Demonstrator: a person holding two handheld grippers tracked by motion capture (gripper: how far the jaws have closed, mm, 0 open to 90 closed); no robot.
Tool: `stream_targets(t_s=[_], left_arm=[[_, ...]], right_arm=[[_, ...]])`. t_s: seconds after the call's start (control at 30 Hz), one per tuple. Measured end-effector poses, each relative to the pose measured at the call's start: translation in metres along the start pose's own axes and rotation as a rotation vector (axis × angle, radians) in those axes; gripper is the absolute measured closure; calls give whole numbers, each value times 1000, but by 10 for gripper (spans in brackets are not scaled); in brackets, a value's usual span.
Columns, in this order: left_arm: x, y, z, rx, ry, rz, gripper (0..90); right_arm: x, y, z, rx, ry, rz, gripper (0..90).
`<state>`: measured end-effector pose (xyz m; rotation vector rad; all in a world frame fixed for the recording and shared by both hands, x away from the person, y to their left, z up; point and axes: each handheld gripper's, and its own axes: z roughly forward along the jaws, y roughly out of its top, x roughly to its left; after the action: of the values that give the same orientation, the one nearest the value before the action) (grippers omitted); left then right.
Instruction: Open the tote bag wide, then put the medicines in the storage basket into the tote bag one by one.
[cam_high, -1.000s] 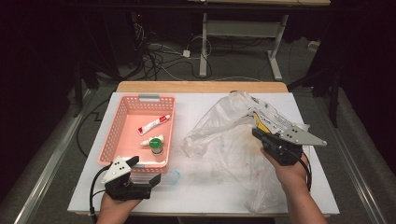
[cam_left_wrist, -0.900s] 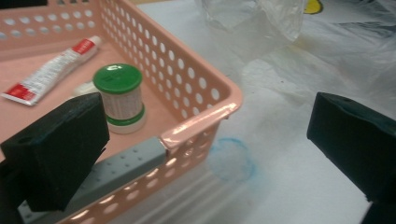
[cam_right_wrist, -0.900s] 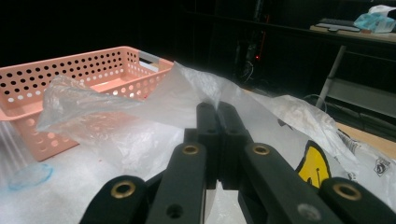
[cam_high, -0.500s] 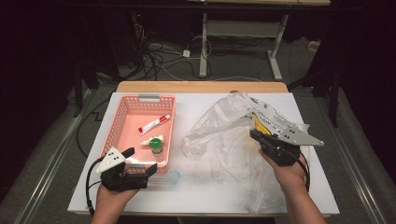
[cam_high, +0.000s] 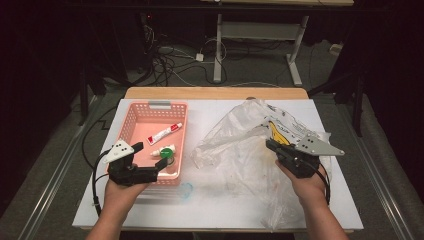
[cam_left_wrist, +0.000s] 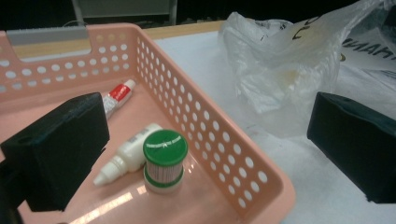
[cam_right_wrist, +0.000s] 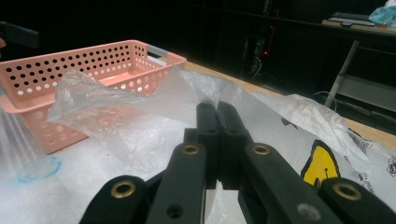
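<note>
We see the right gripper (cam_high: 272, 146) clamped on the clear plastic bag (cam_high: 245, 150) just right of the pink basket (cam_high: 131, 120), while the left gripper (cam_high: 159, 170), jaws apart, straddles the basket's near right corner.

The left gripper (cam_high: 161, 173) has come up off the white table (cam_high: 215, 210) and swung forward and leftward, from the table's near edge to the pink basket (cam_high: 131, 120). Its wide-open jaws now straddle the basket's near right corner (one pad inside, one out over the table), aimed at the green-capped bottle (cam_left_wrist: 163, 161).
</note>
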<state>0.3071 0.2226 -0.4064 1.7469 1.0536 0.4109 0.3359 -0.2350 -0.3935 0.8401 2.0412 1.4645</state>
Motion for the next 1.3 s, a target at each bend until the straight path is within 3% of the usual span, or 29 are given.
stream_targets(t_s=[0.37, 0.6, 0.77, 1.03, 1.13, 1.3], left_arm=[[25, 22, 26, 22, 25, 5, 0], [47, 33, 39, 42, 49, -17, 0], [65, 39, 50, 75, 59, -58, 0], [86, 42, 78, 173, 86, -78, 48], [94, 41, 90, 198, 81, -113, 59], [104, 36, 113, 313, 74, -103, 94]], right_arm=[[-3, -5, 0, 15, -1, 14, 900], [-2, -4, 0, 11, 9, 16, 900], [-3, -3, 0, 7, 9, 17, 900], [-4, -3, 1, 6, 16, 16, 900], [-4, -2, -1, 2, 16, 11, 900], [-5, -3, -1, 5, 17, 21, 900]])
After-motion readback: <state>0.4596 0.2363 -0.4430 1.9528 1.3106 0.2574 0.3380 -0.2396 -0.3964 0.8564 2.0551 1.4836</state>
